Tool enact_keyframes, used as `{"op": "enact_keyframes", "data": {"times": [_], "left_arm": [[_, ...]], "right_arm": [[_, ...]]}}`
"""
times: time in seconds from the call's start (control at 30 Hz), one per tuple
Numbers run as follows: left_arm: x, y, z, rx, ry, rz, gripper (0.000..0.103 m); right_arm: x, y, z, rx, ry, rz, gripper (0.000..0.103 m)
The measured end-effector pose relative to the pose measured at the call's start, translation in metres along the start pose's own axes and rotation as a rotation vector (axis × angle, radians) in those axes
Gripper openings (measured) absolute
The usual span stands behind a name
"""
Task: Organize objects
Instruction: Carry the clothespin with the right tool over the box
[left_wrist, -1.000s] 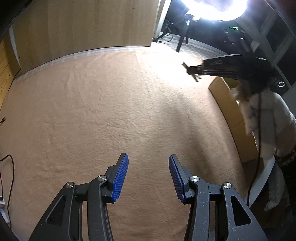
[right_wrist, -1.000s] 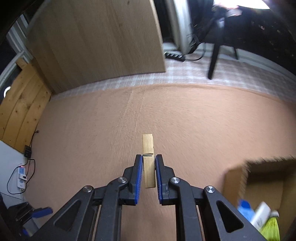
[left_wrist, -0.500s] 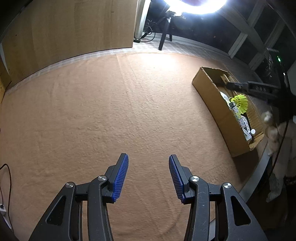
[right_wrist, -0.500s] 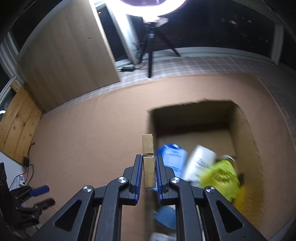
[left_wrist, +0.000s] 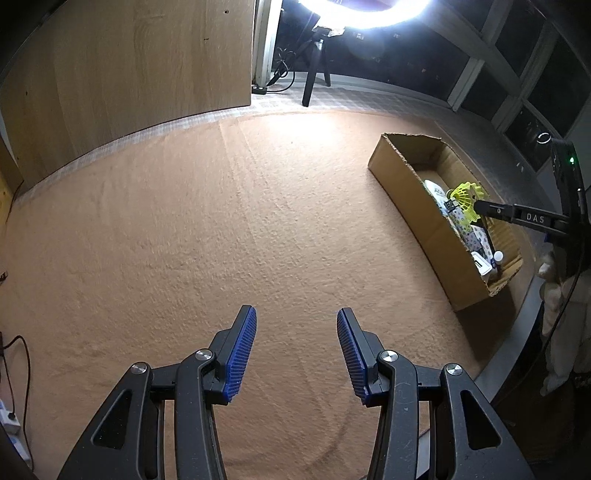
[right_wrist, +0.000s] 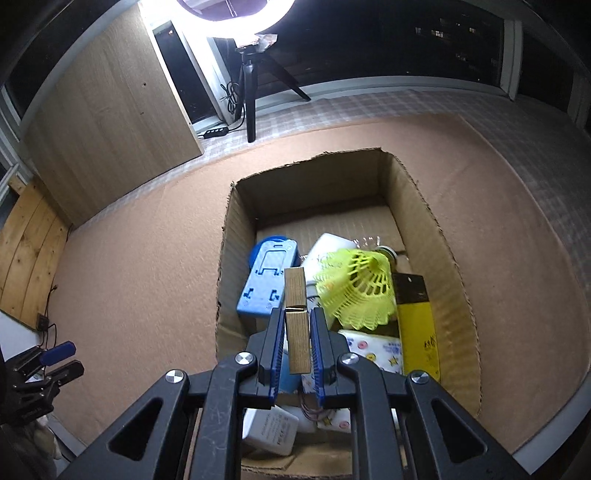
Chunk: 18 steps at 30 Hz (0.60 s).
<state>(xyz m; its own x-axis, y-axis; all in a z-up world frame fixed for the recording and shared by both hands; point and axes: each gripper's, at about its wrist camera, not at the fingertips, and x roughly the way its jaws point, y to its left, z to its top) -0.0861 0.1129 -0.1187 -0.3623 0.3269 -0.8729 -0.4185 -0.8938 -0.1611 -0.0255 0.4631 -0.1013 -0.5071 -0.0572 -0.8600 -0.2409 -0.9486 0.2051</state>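
My right gripper (right_wrist: 297, 325) is shut on a wooden clothespin (right_wrist: 296, 317), which sticks up between the blue pads. It hangs over the open cardboard box (right_wrist: 458, 280), above the box's left half. In the box lie a yellow shuttlecock (right_wrist: 354, 291), a blue plastic holder (right_wrist: 267, 280), a yellow and black packet (right_wrist: 417, 325), a white bottle and patterned packs. My left gripper (left_wrist: 296, 332) is open over bare carpet, nothing between its fingers. In the left wrist view the box (left_wrist: 410, 192) sits at the right, with the right gripper's arm (left_wrist: 524, 216) reaching over it.
Orange carpet (left_wrist: 221, 229) covers the floor. A wooden panel (left_wrist: 129, 62) stands at the back left. A ring light on a tripod (right_wrist: 255, 77) with cables and a power strip stands behind the box. The carpet's edge (left_wrist: 517, 332) drops off right of the box.
My right gripper carried the clothespin rightward from bare carpet to above the box. The left gripper's view shifted, bringing the box into sight at the right; its jaws stayed the same.
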Motion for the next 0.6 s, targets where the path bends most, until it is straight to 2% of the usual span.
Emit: {"op": "enact_keyframes", "data": {"times": [0.53, 0.57, 0.6], "left_arm": [[-0.009, -0.004, -0.006, 0.016, -0.008, 0.013, 0.049], [-0.009, -0.003, -0.007, 0.016, -0.008, 0.012, 0.049], [-0.01, -0.002, -0.007, 0.015, -0.009, 0.012, 0.049]], "right_arm": [[0.005, -0.004, -0.011, 0.006, 0.019, -0.031, 0.013], [0.004, -0.004, -0.011, 0.008, 0.013, -0.04, 0.014], [0.003, -0.004, -0.011, 0.012, 0.011, -0.044, 0.019]]}}
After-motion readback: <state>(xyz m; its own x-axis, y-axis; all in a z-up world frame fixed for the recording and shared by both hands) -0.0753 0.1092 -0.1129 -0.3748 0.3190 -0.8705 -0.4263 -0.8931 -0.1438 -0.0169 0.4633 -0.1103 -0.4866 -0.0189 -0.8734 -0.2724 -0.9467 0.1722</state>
